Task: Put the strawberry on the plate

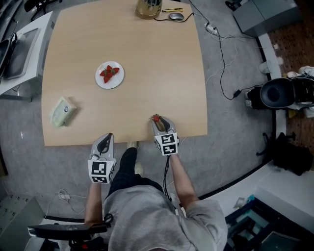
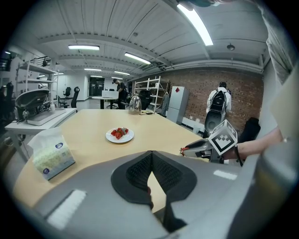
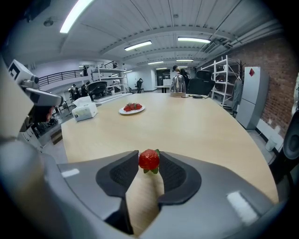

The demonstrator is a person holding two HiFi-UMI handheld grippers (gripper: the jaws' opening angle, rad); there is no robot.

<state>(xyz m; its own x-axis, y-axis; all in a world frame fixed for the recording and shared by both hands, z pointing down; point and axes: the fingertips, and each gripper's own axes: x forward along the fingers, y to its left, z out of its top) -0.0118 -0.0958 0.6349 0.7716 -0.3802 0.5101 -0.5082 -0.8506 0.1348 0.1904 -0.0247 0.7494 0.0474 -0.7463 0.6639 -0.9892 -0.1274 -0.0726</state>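
Right, the broad pale desk (image 1: pixel 147 54) fills the head view, and only that view lays out the whole picture: both tools sit at the near edge, and most of the wood is bare. The right tool (image 1: pixel 157 121) reaches just over that edge, while the left tool (image 1: pixel 105 142) hangs just off it, beside the person's legs.

Over to the left gripper view: its pads meet at the tips with nothing between them. The right gripper view shows what the head view barely hints at, the pads pinched on a red strawberry (image 3: pixel 149 159) at their very tips. Whether the fruit touches the wood or hangs above it, I cannot tell.

A tissue pack (image 1: pixel 62 112) lies near the left edge. The white plate (image 1: pixel 109 76), already carrying red berries (image 1: pixel 109 73), sits left of centre, well apart from the held strawberry, with open wood between them. At the far edge a metal kettle (image 1: pixel 148 8) is cut off by the frame.
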